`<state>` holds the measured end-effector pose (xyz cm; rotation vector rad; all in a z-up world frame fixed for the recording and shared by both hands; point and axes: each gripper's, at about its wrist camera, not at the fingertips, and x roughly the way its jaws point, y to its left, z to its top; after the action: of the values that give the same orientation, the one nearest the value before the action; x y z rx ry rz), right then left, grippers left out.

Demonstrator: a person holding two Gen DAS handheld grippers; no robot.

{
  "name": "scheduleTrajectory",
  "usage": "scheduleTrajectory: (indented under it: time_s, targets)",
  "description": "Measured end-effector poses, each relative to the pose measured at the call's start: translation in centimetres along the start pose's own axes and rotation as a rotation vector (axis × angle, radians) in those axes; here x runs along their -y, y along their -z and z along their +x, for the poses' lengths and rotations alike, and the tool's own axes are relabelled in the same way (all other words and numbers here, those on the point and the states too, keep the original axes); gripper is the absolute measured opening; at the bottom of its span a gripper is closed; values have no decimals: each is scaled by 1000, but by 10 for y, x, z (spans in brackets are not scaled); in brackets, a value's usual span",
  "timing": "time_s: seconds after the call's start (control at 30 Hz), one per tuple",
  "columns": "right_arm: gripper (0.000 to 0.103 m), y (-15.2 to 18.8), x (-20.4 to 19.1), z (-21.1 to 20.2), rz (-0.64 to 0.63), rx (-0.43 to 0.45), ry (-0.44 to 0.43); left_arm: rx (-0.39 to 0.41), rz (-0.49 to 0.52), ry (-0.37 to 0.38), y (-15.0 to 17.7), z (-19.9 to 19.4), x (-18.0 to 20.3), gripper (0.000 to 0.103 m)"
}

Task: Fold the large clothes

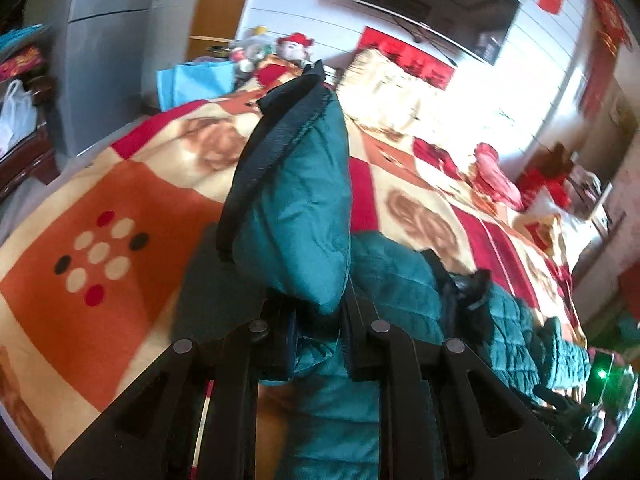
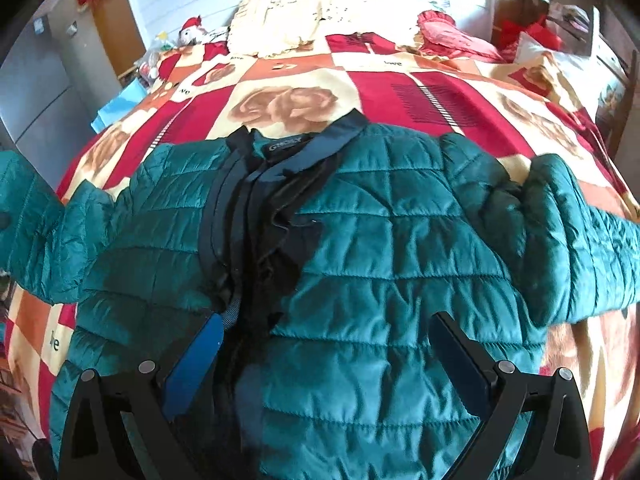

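A teal quilted jacket (image 2: 380, 248) with a dark collar and front placket lies face up on the bed, sleeves spread to both sides. My right gripper (image 2: 324, 344) is open and hovers just above the jacket's lower front. My left gripper (image 1: 316, 328) is shut on the jacket's left sleeve cuff (image 1: 296, 200), which has a black band and stands lifted above the bed. The rest of the jacket (image 1: 460, 312) lies to the right in the left wrist view.
The bed has a red, orange and cream patterned blanket (image 2: 304, 96). Cream pillows (image 2: 288, 16) and a red cushion (image 2: 448, 36) lie at the head. A grey cabinet (image 1: 108, 40) and a blue bag (image 1: 196, 80) stand left of the bed. A television (image 1: 436, 4) hangs on the wall.
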<state>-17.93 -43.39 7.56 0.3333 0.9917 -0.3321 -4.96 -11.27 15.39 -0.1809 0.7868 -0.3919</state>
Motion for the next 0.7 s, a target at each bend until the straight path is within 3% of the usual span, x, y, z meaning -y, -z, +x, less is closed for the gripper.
scheduleTrajectory:
  time_s: [0.47, 0.7]
  targets:
    - [102, 15, 38, -1, 75, -6, 26, -125, 104, 120, 43, 32, 101, 16]
    - [102, 18, 58, 1, 133, 1, 18, -197, 168, 122, 75, 67, 138, 16]
